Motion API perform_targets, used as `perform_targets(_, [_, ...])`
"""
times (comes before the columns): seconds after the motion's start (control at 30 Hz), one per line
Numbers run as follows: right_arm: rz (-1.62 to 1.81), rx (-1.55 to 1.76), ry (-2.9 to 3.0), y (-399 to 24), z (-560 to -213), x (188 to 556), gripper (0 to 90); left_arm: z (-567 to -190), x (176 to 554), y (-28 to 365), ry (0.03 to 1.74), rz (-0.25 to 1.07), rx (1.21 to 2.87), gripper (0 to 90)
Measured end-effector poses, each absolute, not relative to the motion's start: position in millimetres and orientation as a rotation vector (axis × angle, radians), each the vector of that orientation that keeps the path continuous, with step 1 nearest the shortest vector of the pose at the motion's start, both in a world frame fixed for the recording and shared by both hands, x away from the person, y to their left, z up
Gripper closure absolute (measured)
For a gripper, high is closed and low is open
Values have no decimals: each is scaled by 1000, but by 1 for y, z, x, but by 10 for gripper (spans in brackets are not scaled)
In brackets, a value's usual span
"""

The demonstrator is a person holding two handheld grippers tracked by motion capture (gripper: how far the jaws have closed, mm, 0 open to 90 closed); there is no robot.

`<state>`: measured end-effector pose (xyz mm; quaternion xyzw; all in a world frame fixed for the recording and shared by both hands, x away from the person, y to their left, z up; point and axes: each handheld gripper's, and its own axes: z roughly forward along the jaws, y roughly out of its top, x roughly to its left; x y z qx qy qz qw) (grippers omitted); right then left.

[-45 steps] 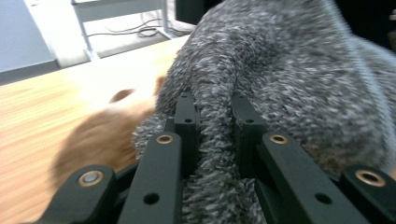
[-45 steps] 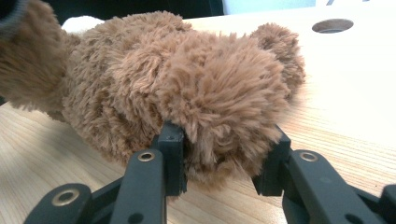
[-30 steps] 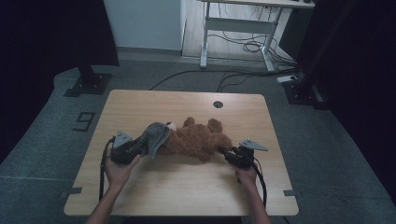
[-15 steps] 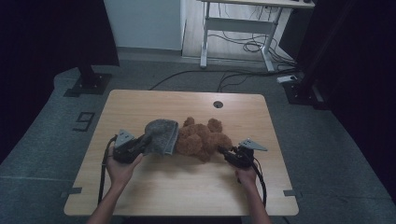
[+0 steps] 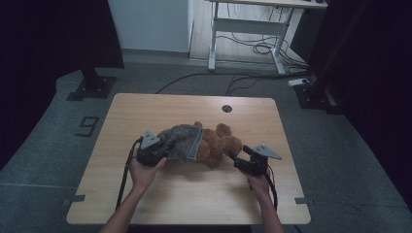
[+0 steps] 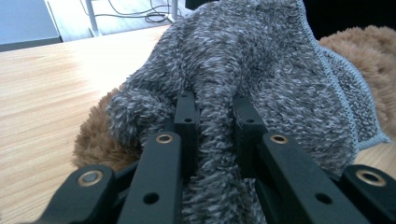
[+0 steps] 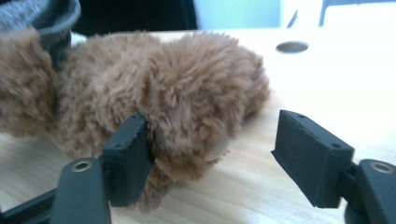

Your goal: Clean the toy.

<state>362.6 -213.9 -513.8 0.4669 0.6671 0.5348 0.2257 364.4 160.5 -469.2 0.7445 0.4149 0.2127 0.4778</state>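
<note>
Step in hand: grey knitted garment [image 5: 180, 141] being drawn over plush bear [image 5: 221, 144], frame centre. Left gripper [image 6: 215, 114] pinched on garment; right gripper [image 7: 212, 151] just spread (bear's foot between, unpressed). Next, probably: re-grip required.

a lab or studio: black curtains [image 5: 53, 34], stand bases [image 5: 90, 87], taped grey floor [image 5: 340, 160], cabled desk [image 5: 252, 24].

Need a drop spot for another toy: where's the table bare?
Bare: far strip of the table up to the cable hole, and near edge between the forearms. Crowded: middle, with teddy bear, grey cloth, left gripper, right gripper.
</note>
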Motion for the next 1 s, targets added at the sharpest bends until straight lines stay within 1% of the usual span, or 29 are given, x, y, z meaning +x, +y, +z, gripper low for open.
perform_targets(0.13, [1504, 1239, 1776, -215, -495, 350, 287, -470, 365, 161, 1014, 516, 1821, 759])
perform_targets(0.23, [1587, 1194, 1801, -211, -485, 343, 311, -470, 365, 160, 1014, 520, 1823, 759])
perform_targets(0.37, [1652, 1121, 1949, -185, -486, 338, 320, -471, 365, 161, 1019, 507, 1815, 759])
perform_targets(0.4, [1660, 1088, 2007, -168, -489, 340, 330, -471, 365, 161, 1020, 506, 1814, 759])
perform_targets(0.43, [1660, 1088, 2007, -168, -489, 340, 330, -471, 365, 161, 1020, 505, 1813, 759])
perform_targets(0.53, [1663, 1050, 2063, -146, -491, 343, 351, -471, 364, 161, 1019, 506, 1813, 759])
perform_targets(0.67, [1666, 1036, 2085, -127, -494, 350, 447, -472, 363, 162, 1014, 496, 1810, 759])
perform_targets(0.83, [1662, 1028, 2104, -113, -500, 359, 671, -471, 358, 170, 1013, 485, 1788, 758])
perform_targets(0.87, [1654, 1029, 2100, -113, -500, 360, 701, -470, 355, 176, 1015, 495, 1778, 759])
perform_targets(0.93, [1653, 1051, 2100, -116, -500, 361, 730, -469, 352, 186, 1027, 528, 1775, 759])
perform_targets(1.0, [1655, 1060, 2104, -120, -500, 362, 738, -472, 349, 200, 1061, 580, 1772, 759])
